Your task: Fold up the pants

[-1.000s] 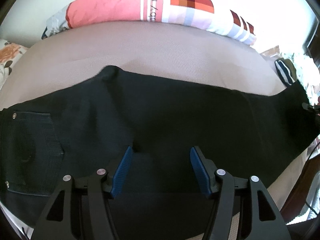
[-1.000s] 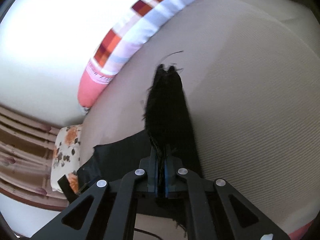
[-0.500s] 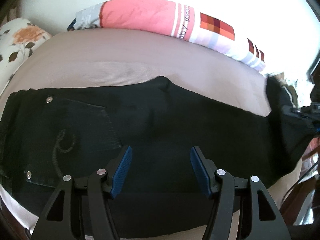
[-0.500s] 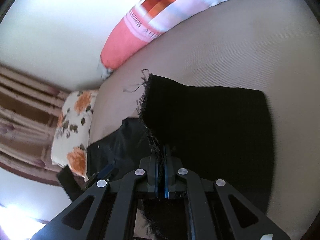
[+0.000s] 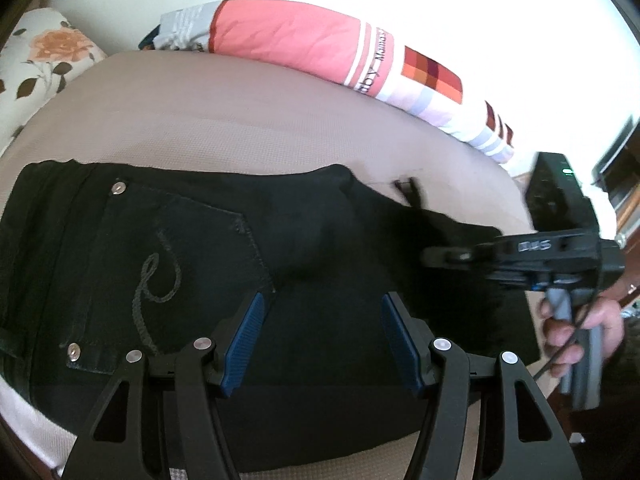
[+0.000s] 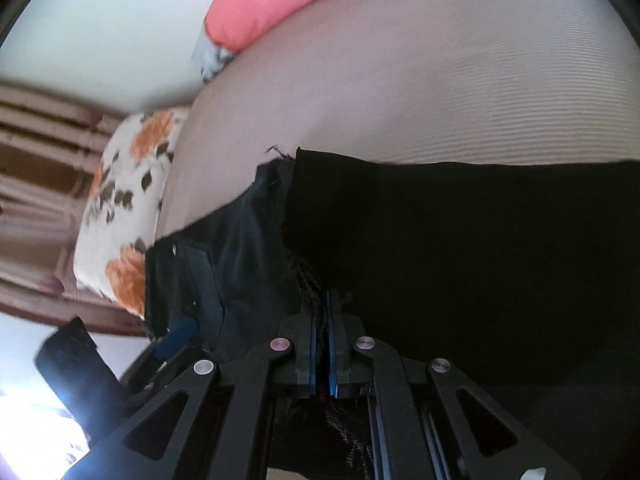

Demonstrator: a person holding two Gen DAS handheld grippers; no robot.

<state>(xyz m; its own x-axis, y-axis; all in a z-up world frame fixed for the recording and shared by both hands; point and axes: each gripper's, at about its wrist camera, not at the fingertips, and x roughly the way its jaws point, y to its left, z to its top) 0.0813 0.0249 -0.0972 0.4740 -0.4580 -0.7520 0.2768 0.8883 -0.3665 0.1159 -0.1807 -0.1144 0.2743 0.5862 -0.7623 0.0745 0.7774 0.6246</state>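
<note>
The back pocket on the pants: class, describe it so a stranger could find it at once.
On the beige bed lie black pants. Near their waistband end sits the back pocket: it alone has two metal rivets and a looping stitched curl.

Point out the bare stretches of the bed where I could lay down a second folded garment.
The widest free patch of the bed runs between the black pants and the striped pillow. The near edge is crowded: pants cover it, with the left gripper above them and the right gripper holding the hem.
</note>
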